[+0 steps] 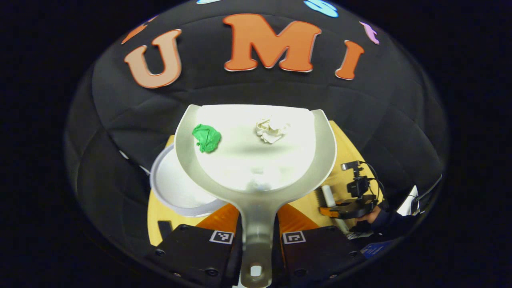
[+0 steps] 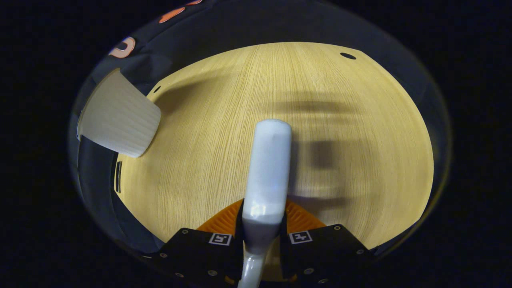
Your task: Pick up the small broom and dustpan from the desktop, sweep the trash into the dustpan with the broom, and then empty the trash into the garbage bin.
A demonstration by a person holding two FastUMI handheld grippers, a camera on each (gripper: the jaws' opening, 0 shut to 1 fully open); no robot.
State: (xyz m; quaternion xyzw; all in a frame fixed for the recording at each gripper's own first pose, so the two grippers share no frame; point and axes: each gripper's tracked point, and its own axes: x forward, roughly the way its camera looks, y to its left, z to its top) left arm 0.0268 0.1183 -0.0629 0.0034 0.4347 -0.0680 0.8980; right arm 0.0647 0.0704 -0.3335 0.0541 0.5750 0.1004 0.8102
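Both sets of fingers clamp tight: left gripper (image 1: 256, 240) on the dustpan (image 1: 256, 168) handle, right gripper (image 2: 262, 236) on the broom (image 2: 266, 172).

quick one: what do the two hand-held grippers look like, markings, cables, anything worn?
Left hand-held gripper: two blocky bodies with screw heads, each carrying a square black-and-white tag. Right hand-held gripper looks the same up close. Farther off in the left gripper view it carries a small black camera on top with dark cables, and a hand in a dark sleeve holds it.
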